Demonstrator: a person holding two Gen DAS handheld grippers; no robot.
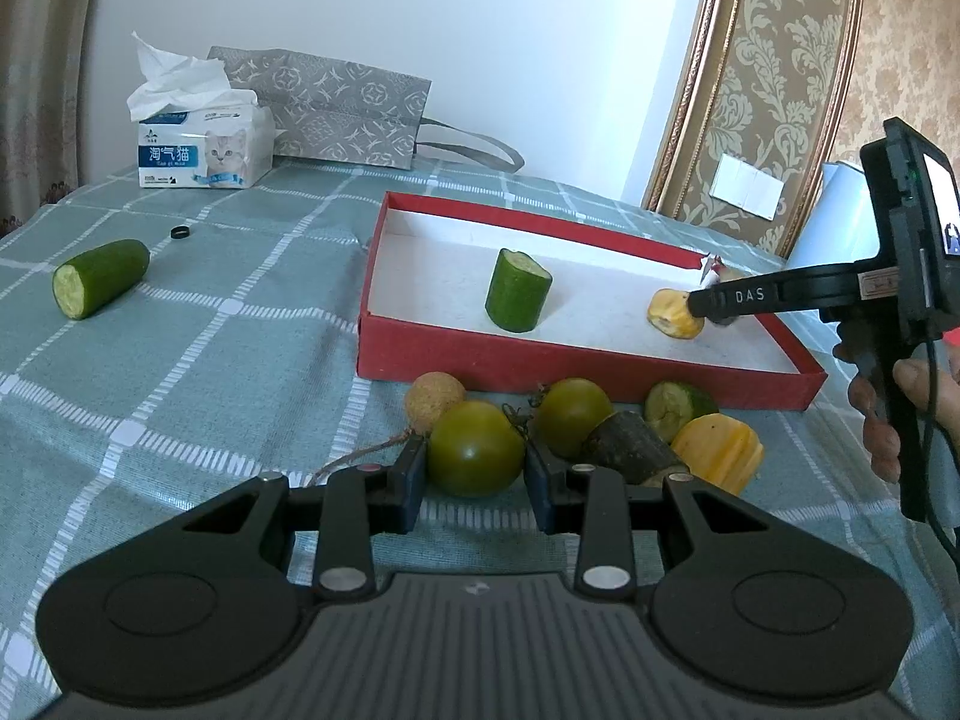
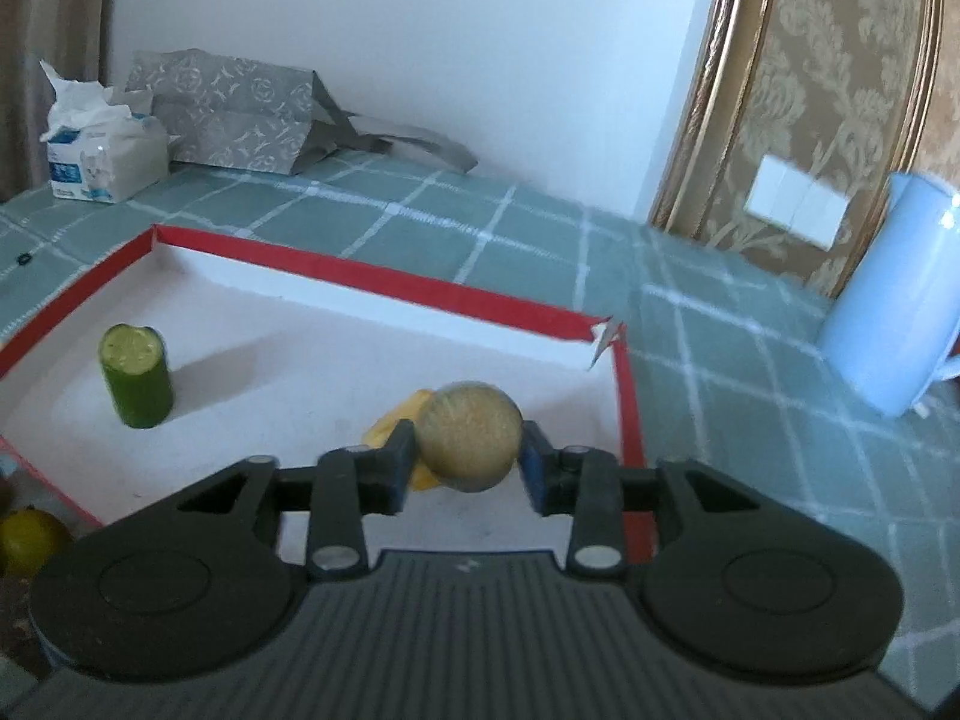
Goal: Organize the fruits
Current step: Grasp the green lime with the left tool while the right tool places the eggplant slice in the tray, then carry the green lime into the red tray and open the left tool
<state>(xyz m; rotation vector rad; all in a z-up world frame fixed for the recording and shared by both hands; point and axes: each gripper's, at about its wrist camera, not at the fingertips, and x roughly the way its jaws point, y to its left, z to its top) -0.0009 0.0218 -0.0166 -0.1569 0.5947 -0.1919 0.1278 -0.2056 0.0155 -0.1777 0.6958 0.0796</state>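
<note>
The left gripper (image 1: 474, 474) sits low over the green checked tablecloth (image 1: 198, 372), its pads pressed against the two sides of a green tomato (image 1: 475, 449). Just beyond it lies a cluster outside the box: a tan longan (image 1: 433, 393), a second green tomato (image 1: 573, 414), a dark wedge (image 1: 630, 447), a cucumber stub (image 1: 675, 405) and a yellow ribbed piece (image 1: 720, 450).

The right gripper (image 2: 468, 459) hangs over the near right corner of the red box (image 2: 384, 273), with a round tan longan (image 2: 469, 443) between its fingers. The right pad stands clear of the fruit and the left looks to be just beside it; the frame is blurred, so contact cannot be told.

Inside the box's white floor, a yellow piece (image 2: 393, 423) lies under the longan, and a cucumber section (image 2: 137, 378) stands upright well to the left.

Farther out on the cloth lie another cucumber piece (image 1: 99, 285), a small black ring (image 1: 180, 232), a tissue pack (image 1: 201, 147), a grey patterned bag (image 1: 336, 108) and a pale blue jug (image 2: 888, 300).
</note>
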